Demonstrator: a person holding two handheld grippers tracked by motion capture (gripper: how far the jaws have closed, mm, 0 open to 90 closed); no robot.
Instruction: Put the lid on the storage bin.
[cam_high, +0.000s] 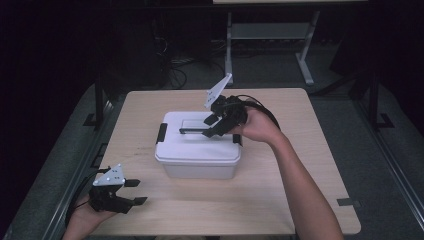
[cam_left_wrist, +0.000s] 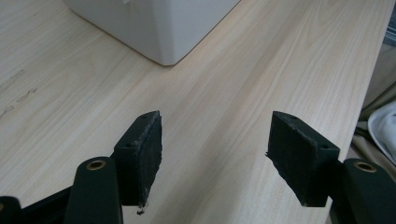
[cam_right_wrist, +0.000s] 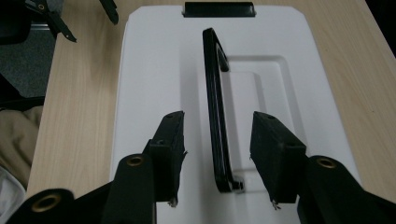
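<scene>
The white lidded storage box (cam_high: 198, 150) is sitting mid-worktop (cam_high: 310, 180), its black carry handle (cam_right_wrist: 217, 116) standing upright. The right tool (cam_right_wrist: 217, 151) is straddling that handle, jaws spread, pads not pressing. The left tool (cam_left_wrist: 215, 158) is idling spread at the near left. The plastic is looking stiff and slippery (probably light); the handle's middle is seeming the surest hold.

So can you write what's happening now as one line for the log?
right gripper: open, astride box handle | left gripper: open, over table | white box: lid on
</scene>
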